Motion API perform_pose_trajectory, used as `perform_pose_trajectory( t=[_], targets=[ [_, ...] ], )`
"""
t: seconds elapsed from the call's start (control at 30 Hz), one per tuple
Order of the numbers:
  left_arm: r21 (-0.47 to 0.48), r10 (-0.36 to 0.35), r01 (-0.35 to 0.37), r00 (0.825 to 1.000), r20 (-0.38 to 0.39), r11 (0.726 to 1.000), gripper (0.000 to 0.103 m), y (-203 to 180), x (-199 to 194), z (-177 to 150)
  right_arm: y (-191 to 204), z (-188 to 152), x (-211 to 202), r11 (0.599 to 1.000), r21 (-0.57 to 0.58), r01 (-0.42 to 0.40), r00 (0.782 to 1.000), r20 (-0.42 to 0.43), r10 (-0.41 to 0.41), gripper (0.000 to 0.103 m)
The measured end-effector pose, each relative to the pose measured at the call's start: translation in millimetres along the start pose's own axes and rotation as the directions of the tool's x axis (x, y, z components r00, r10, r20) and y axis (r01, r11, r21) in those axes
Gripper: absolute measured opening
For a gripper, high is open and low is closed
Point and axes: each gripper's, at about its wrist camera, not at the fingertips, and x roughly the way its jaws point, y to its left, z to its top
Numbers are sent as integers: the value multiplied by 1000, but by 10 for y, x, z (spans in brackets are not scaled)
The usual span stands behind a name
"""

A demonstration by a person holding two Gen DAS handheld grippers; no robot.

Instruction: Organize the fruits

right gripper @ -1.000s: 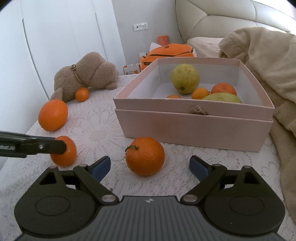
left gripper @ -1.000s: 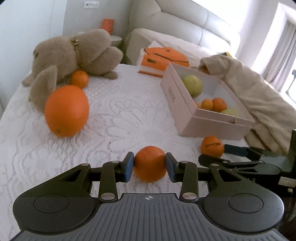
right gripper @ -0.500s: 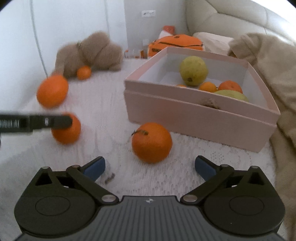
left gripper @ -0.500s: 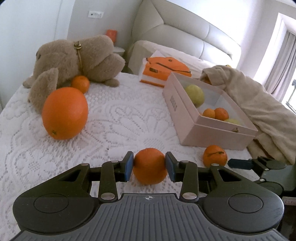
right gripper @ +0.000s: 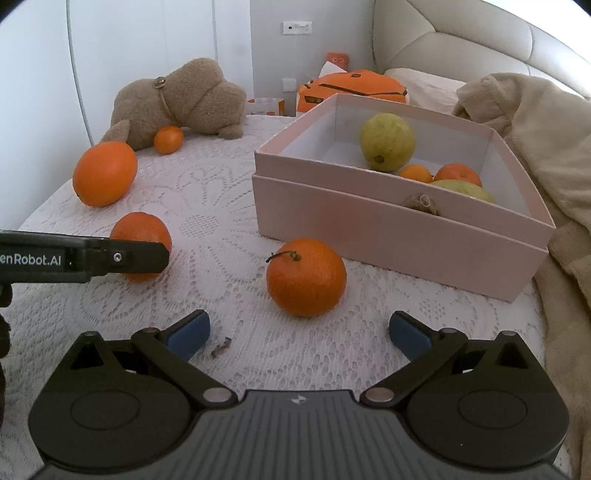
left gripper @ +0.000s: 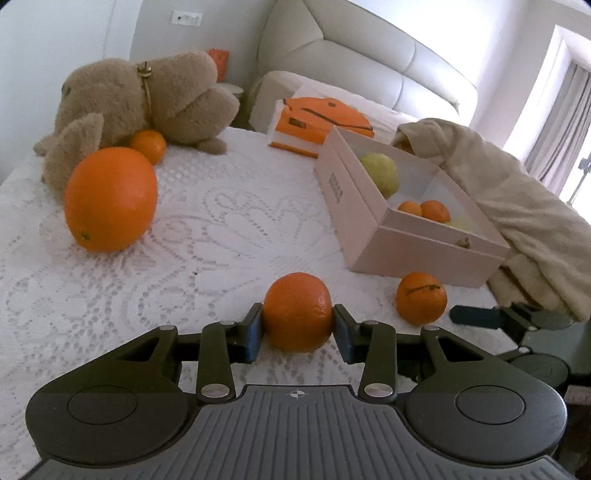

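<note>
Still clamped, left hand-held gripper (left gripper: 297, 328) on orange (left gripper: 297, 312); right hand-held gripper (right gripper: 299, 334) apart, slightly retreated

White walls (left gripper: 74, 33), wall socket (right gripper: 297, 27), cream padded headboard (left gripper: 369, 55); bright curtained window (left gripper: 561, 110), lace bedspread (left gripper: 221, 221)

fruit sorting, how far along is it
Partly done. The pink box already holds a green fruit and other fruit, partly hidden by its wall. In hand: the left claw is shut on an orange. The right claw is open before a stemmed orange. Left on the cloth: that one, a big orange and a small one by the plush toy.
</note>
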Motion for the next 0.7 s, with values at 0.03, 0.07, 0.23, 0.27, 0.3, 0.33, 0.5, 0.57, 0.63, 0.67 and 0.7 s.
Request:
perform_pose_trajectory(
  t=[0.03,0.07,0.23,0.27,0.3,0.33,0.5,0.57,0.63,0.67,0.7],
  targets=[
    [3,3,-3,1000,1,1000,44,-9,-14,-11,-1,0,-2,1000,-1,-1,1000,0,1,103],
    [2,4,-4,1000,1,1000,44,-12,-25,-18,-1,0,-1,1000,-2,-1,1000,0,1,103],
    [29,7,-7,1000,5,1000,44,-57,-105,-75,-7,-5,-14,1000,-7,-12,1000,-3,12,103],
    [30,9,-9,1000,5,1000,44,-55,-109,-85,-12,-4,-21,1000,-5,-15,1000,-4,15,103],
    [27,8,-8,1000,5,1000,44,-51,-109,-96,-18,1,-22,1000,-1,-17,1000,-5,17,103],
    [20,7,-7,1000,4,1000,44,-34,-102,-106,-29,3,-29,1000,7,-21,1000,-5,21,103],
    [7,-5,5,1000,31,1000,44,11,-98,-145,-138,9,-74,997,70,-23,1000,10,22,98],
    [19,-7,6,998,60,1000,44,6,-95,-181,-184,4,-97,996,88,15,1000,17,-17,97],
    [30,-13,10,996,89,1000,44,5,-96,-227,-250,-20,-112,993,109,52,998,25,-55,97],
    [31,-14,11,995,95,999,44,5,-99,-234,-292,-33,-114,989,126,72,997,21,-75,96],
    [32,-15,12,995,97,999,44,5,-101,-235,-334,-45,-118,986,144,89,996,17,-93,96]
  ],
)
